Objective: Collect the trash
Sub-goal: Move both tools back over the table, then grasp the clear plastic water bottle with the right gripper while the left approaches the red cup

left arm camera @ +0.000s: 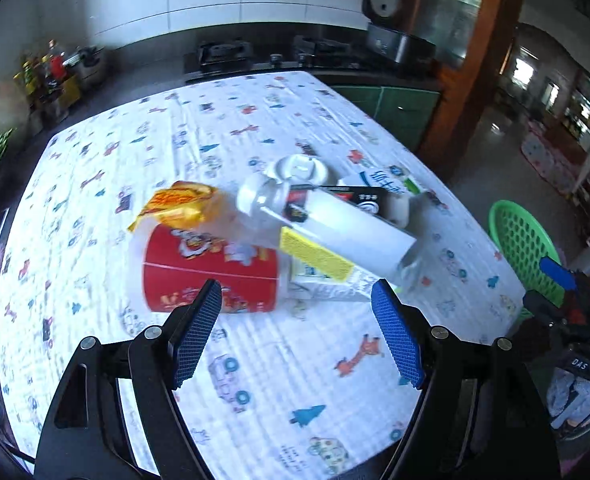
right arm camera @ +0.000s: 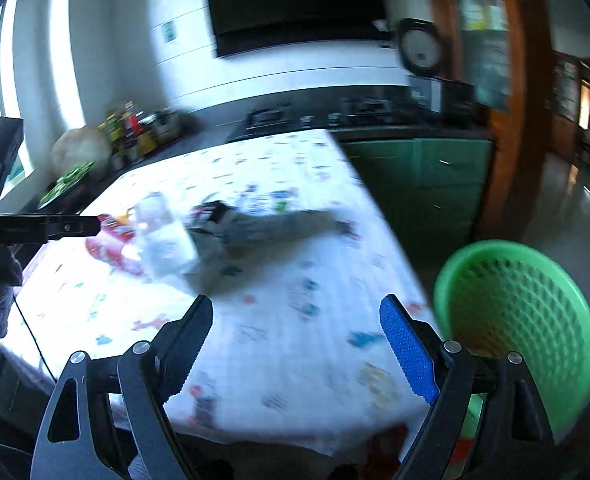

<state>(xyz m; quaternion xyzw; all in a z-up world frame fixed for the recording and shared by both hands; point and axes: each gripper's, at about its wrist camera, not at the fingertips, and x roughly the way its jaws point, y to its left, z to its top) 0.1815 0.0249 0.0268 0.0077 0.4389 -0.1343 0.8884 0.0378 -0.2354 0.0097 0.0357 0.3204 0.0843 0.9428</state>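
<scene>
A pile of trash lies on the patterned tablecloth (left arm camera: 255,360). In the left wrist view a red noodle cup (left arm camera: 211,270) lies on its side with a yellow lid (left arm camera: 181,204). A clear plastic bottle (left arm camera: 327,226) leans across it over a white carton (left arm camera: 327,286); a white cup (left arm camera: 301,170) and a black box (left arm camera: 361,198) sit behind. My left gripper (left arm camera: 297,292) is open and empty just short of the cup. My right gripper (right arm camera: 295,310) is open and empty over the table's near right part. The pile is blurred in the right wrist view (right arm camera: 163,240).
A green mesh basket (right arm camera: 515,320) stands off the table's right edge, also in the left wrist view (left arm camera: 523,240). A counter with a stove (left arm camera: 255,56), a rice cooker (left arm camera: 391,32) and bottles (left arm camera: 47,76) runs behind the table. Green cabinets (right arm camera: 419,184) stand to the right.
</scene>
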